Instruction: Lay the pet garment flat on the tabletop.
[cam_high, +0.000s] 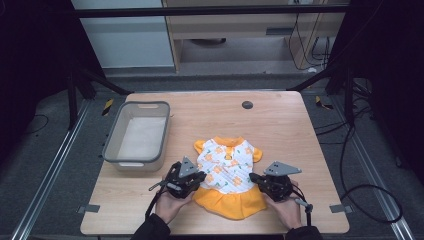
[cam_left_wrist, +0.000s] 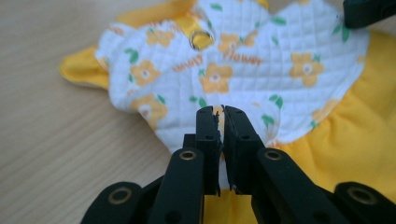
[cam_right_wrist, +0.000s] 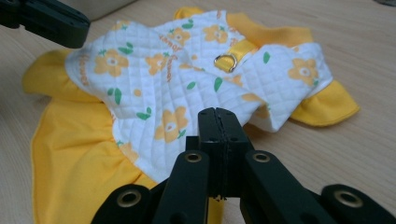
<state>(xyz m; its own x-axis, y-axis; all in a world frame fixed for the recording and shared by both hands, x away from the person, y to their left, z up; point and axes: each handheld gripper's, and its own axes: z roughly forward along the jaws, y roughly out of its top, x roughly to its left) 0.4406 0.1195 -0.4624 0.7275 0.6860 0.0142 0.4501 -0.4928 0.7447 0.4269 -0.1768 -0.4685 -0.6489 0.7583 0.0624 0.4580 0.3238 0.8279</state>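
The grey bin (cam_high: 136, 135) sits to the left of the dress and slightly beyond it, apart from it, with nothing visible inside. The left gripper (cam_high: 199, 178) bears on the dress's left edge at the waist; in the left gripper view its jaws are pressed nearly together with a thin sliver of quilted cloth between them, so it appears to pinch the dress (cam_left_wrist: 233, 70). The small dress (cam_high: 230, 175), white floral top and yellow skirt, lies flat near the front middle of the table (cam_high: 280, 120), collar pointing away. The right gripper (cam_high: 256, 178) meets the dress's right edge at the waist, jaws pressed together; whether cloth is caught there I cannot tell. Judgement: a two-sided grasp is being set. Next, a lift or fold likely follows, needing both pinches secure and moved evenly.
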